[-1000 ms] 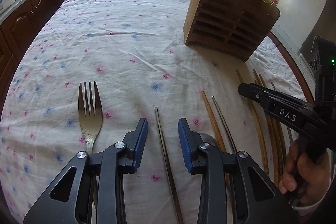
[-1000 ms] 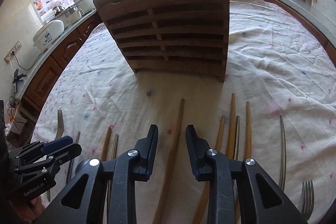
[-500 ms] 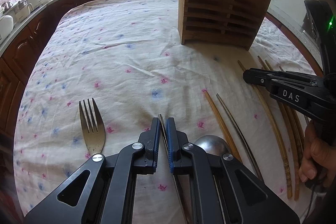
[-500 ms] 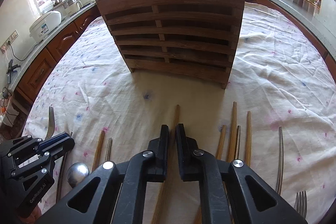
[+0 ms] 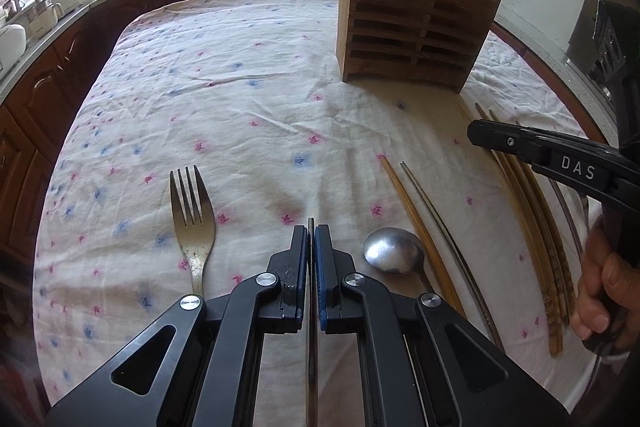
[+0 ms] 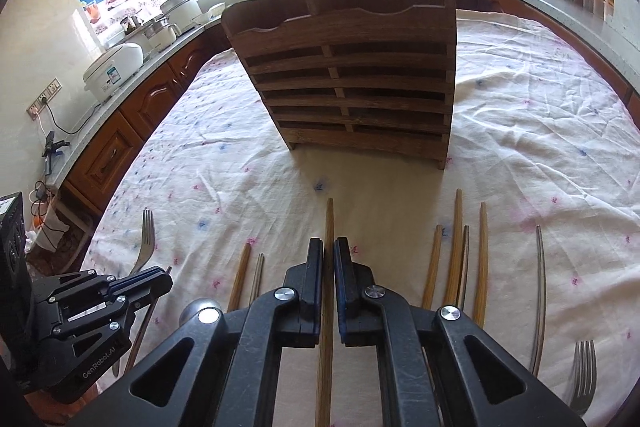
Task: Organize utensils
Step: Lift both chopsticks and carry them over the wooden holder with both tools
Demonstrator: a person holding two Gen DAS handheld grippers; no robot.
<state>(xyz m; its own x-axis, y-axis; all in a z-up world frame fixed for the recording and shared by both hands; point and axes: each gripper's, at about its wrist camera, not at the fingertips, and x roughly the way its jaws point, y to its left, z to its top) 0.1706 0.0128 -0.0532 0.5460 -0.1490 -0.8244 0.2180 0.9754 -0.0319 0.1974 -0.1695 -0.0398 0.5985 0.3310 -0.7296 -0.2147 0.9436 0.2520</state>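
We record a surface (image 5: 248, 99) covered by a creased white cloth printed with small pink and blue flowers, ringed by dark wooden cabinets (image 6: 132, 131) under a grey counter, with bright windows behind. A white rice cooker (image 6: 112, 71) and pots stand on the counter in the right wrist view (bottles and a kettle sit along the opposite side). A slatted wooden utensil holder (image 6: 352, 75) stands upright on the cloth. The left hand-held gripper (image 5: 311, 239) has its jaws closed onto a thin metal chopstick (image 5: 311, 367), whose tip shows just past the blue pads. The right hand-held gripper (image 6: 328, 259) is likewise closed onto a wooden chopstick (image 6: 329, 223), which points toward the holder and stops short of its base. On the cloth beside the left gripper lie a fork (image 5: 192, 223) and, on the other side, a spoon (image 5: 394, 251), bowl up. Next to the spoon we note one wooden and one metal chopstick (image 5: 432, 215) lying side by side. A group of wooden chopsticks (image 6: 456, 251) lies just right of the right gripper, then a further metal chopstick (image 6: 540, 291) and a second fork (image 6: 582, 379) near the frame edge.
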